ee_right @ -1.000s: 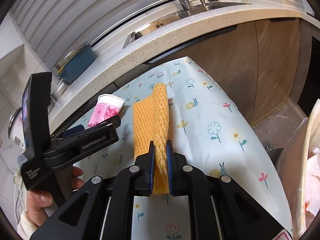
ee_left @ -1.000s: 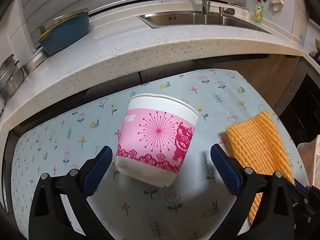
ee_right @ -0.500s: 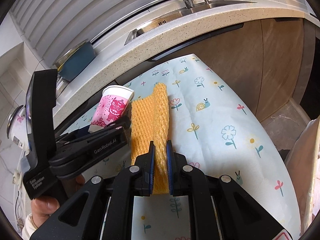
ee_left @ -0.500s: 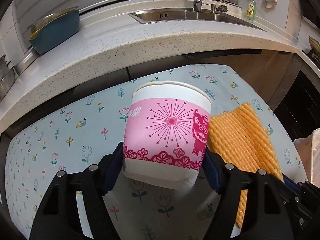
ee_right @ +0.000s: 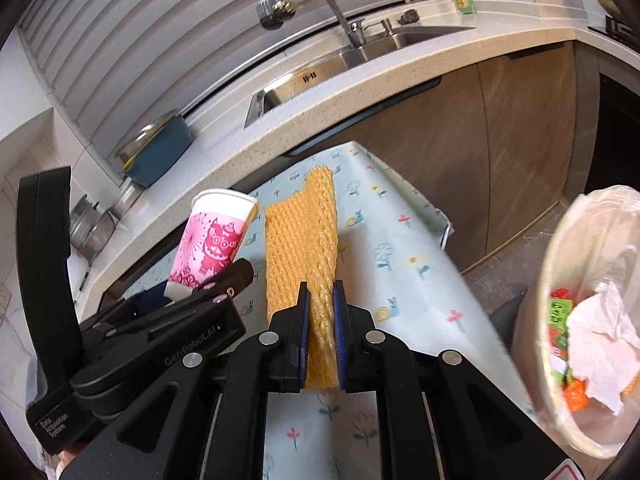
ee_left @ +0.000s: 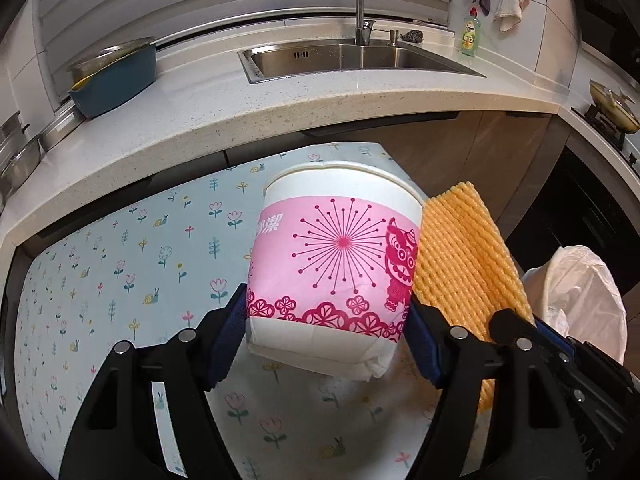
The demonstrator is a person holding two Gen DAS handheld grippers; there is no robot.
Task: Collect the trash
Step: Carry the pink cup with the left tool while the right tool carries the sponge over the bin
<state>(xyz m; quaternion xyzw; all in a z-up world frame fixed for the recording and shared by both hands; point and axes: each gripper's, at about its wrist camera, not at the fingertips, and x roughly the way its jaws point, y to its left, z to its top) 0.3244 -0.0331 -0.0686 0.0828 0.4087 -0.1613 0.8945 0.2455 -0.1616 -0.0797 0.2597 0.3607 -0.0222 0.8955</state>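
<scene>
A pink and white paper cup (ee_left: 336, 264) is held above the floral table, clamped near its base by my left gripper (ee_left: 326, 328). It also shows in the right wrist view (ee_right: 212, 240), tilted, with the left gripper (ee_right: 200, 292) on it. My right gripper (ee_right: 321, 312) is shut on an orange foam net (ee_right: 304, 248) and holds it lifted over the table. The net also shows in the left wrist view (ee_left: 460, 264), just right of the cup. A lined trash bin (ee_right: 592, 328) with paper and wrappers stands at the right of the table, also in the left wrist view (ee_left: 580, 296).
The table with a floral cloth (ee_left: 140, 248) stands against a speckled counter (ee_left: 280, 100) with a sink (ee_left: 352, 56) and tap. A blue dish (ee_left: 116, 76) and metal pots (ee_left: 20, 148) sit on the counter at left. A soap bottle (ee_left: 469, 34) is at the back right.
My left gripper closed on the cup and lifted it. Both grippers moved right with the cup and the net; the trash bin came into view at the right.
</scene>
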